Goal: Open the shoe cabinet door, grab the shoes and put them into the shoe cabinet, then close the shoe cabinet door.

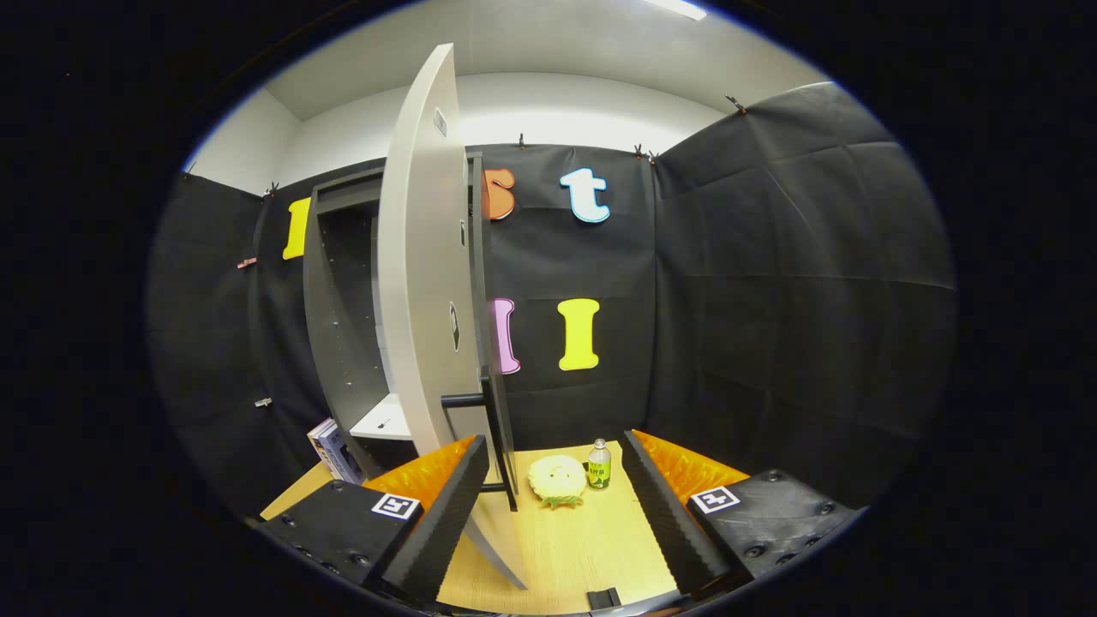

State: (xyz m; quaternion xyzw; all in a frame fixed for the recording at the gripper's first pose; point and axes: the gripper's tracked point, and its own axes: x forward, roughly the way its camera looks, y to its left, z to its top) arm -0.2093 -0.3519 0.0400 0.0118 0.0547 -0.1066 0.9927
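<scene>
The shoe cabinet [330,300] stands at the left, dark inside, with a white shelf [381,422] low down. Its pale door [424,283] is swung wide open, edge-on toward me. The door's black bar handle [497,428] sits just inside my left fingertip, and the door's lower corner reaches down between the fingers. My gripper [555,441] is open, its fingers pressing on nothing. A pale yellow fluffy shoe [557,478] lies on the wooden table [591,548] just ahead, between the fingers.
A small green-labelled bottle [599,464] stands right beside the shoe, on its right. A boxed item [330,447] leans against the cabinet's lower left corner. Black cloth walls close the booth behind and to the right.
</scene>
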